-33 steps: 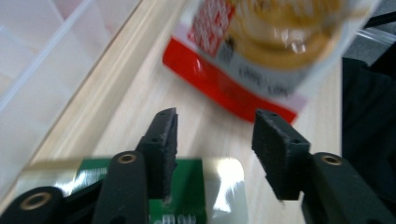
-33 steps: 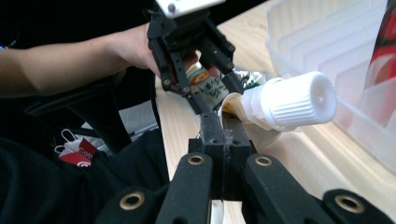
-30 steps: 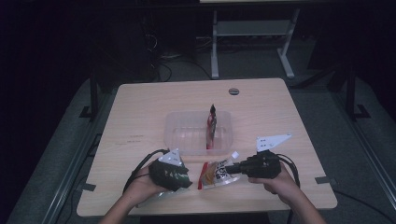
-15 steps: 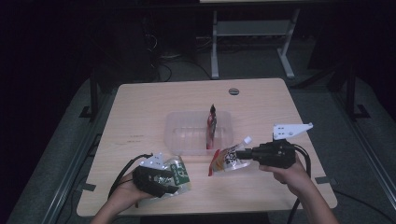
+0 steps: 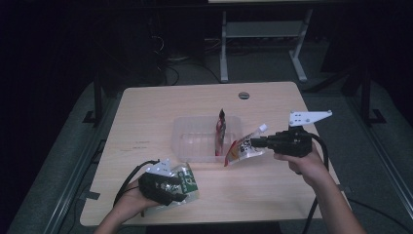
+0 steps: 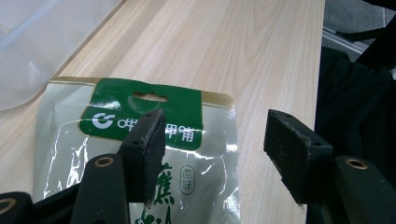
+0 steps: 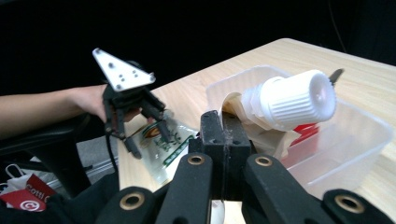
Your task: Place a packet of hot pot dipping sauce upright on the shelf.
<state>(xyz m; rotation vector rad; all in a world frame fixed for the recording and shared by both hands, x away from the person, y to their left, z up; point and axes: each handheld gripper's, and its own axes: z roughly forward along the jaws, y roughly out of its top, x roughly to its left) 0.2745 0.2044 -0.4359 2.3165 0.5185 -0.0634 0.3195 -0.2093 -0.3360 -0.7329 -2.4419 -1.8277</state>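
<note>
A green-and-clear pouch [image 5: 189,179] [image 6: 187,105] lies flat near the table's front left. My left gripper [image 5: 179,192] [image 6: 212,135] hovers over its lower part, open. The jaws have just been opening, and the pads press on nothing. My right gripper [image 5: 256,142] [image 7: 224,126] is shut on the edge of a spout pouch [image 5: 241,148] with a white screw cap [image 7: 299,100]. It holds the pouch in the air at the right end of a clear plastic container [image 5: 195,146] [image 7: 359,135]. A red packet [image 5: 221,129] stands upright inside the container.
The wooden table [image 5: 146,112] has a small round grommet [image 5: 243,95] at its far edge. In the right gripper view the left gripper [image 7: 140,126] shows farther off, over the green pouch. Dark floor and a metal frame [image 5: 263,34] lie beyond the table.
The right gripper has risen and moved right, lifting the spout pouch off the table. The left gripper has drawn back to the left, and its jaws have spread above the green pouch.
</note>
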